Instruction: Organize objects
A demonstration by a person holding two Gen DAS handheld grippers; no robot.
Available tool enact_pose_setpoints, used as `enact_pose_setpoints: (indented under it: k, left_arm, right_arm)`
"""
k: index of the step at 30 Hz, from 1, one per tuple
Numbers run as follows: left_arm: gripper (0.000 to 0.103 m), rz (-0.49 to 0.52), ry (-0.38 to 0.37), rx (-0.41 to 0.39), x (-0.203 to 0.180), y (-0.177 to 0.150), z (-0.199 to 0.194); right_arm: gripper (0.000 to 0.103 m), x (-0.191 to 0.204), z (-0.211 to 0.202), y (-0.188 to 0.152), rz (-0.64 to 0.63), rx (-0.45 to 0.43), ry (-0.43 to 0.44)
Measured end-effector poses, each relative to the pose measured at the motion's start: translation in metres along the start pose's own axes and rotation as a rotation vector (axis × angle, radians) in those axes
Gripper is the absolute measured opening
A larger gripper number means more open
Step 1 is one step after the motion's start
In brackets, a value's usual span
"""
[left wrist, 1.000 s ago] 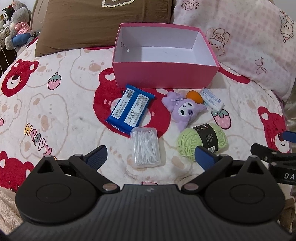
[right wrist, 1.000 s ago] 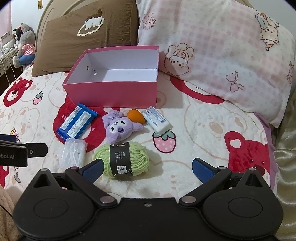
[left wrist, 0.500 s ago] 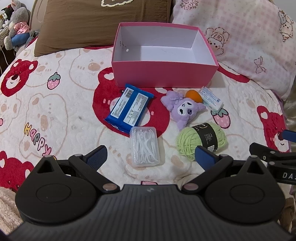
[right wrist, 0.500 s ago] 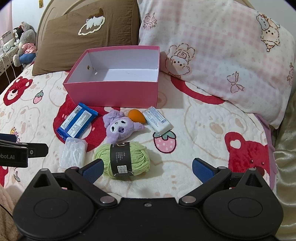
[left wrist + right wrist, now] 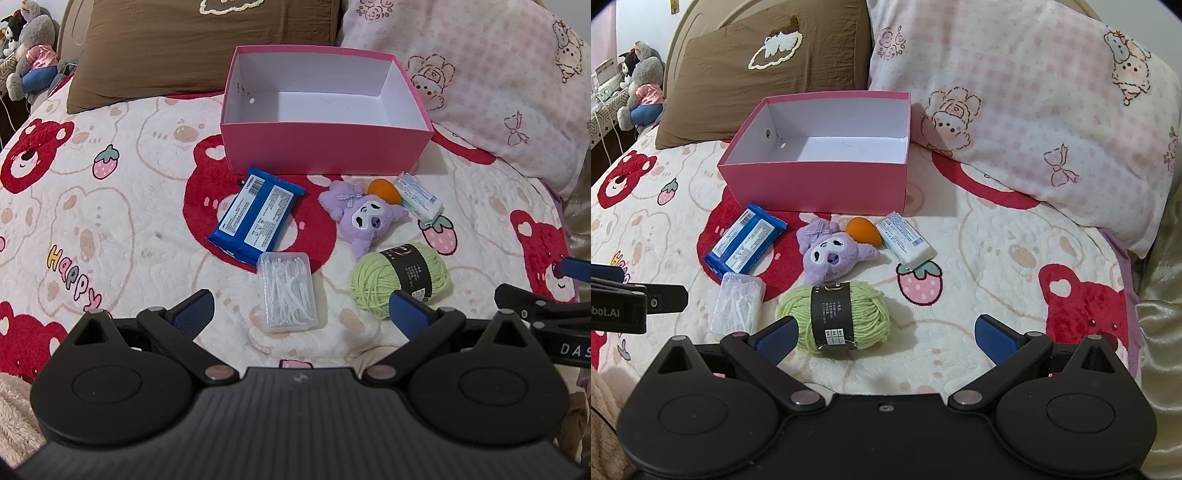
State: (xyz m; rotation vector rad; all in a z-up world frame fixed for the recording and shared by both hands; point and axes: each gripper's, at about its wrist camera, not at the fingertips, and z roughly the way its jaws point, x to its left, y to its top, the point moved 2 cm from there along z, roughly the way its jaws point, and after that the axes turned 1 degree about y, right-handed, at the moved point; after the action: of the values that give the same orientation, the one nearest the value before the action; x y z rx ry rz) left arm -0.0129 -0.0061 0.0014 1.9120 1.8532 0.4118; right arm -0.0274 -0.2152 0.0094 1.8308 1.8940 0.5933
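An empty pink box (image 5: 325, 153) (image 5: 812, 182) sits on the bed near the pillows. In front of it lie a blue packet (image 5: 256, 216) (image 5: 744, 242), a clear case of floss picks (image 5: 288, 291) (image 5: 737, 306), a purple plush (image 5: 364, 218) (image 5: 831, 254), an orange egg-shaped thing (image 5: 385, 190) (image 5: 863, 229), a white tube-like pack (image 5: 419, 197) (image 5: 908, 243) and a green yarn ball (image 5: 400, 278) (image 5: 834, 314). My left gripper (image 5: 301, 314) is open just short of the floss case. My right gripper (image 5: 884, 336) is open, its left finger beside the yarn.
A brown pillow (image 5: 207, 40) and a pink checked pillow (image 5: 1034, 103) lie behind the box. Stuffed toys (image 5: 26, 62) sit at the far left. The bear-print blanket (image 5: 110, 206) covers the bed; a beige cloth (image 5: 1160, 332) lies at the right edge.
Both grippers have drifted slightly forward toward the objects. Their fingers stay open and no object has moved.
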Motion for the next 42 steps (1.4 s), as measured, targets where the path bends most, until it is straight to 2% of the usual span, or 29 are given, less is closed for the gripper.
enact_pose_setpoints:
  k: [15,17,21,24,27,30,34,38,42]
  left_arm:
    - [0.102,-0.019,-0.02,-0.008,-0.007,-0.001,0.001]
    - [0.102,-0.032,-0.028,-0.027,-0.011,0.0,0.004]
    - [0.102,-0.042,-0.044,-0.045,-0.022,0.001,0.013]
    - [0.101,-0.051,-0.067,-0.048,-0.027,0.002,0.022]
    - [0.1,-0.056,-0.092,-0.029,-0.032,0.002,0.034]
    - [0.1,-0.06,-0.113,-0.012,-0.036,-0.001,0.05]
    - [0.098,-0.07,-0.155,0.01,-0.039,-0.007,0.073]
    - [0.088,-0.103,-0.187,0.008,-0.041,-0.011,0.094]
    - [0.083,-0.131,-0.202,0.029,-0.041,-0.017,0.113]
  right_arm:
    - [0.103,-0.008,0.001,0.0,-0.003,-0.005,-0.002]
    - [0.103,-0.007,-0.001,0.0,-0.032,-0.042,0.02]
    - [0.103,-0.009,-0.003,-0.003,-0.151,-0.176,0.094]
    - [0.103,-0.012,0.004,-0.006,-0.215,-0.219,0.13]
    - [0.102,-0.021,0.017,-0.007,-0.225,-0.187,0.199]
    - [0.102,-0.025,0.03,-0.011,-0.243,-0.151,0.213]
    - [0.102,-0.021,0.046,-0.022,-0.276,-0.098,0.284]
    - [0.103,-0.004,0.059,-0.033,-0.364,-0.092,0.332]
    - [0.103,0.009,0.079,-0.036,-0.467,-0.104,0.329]
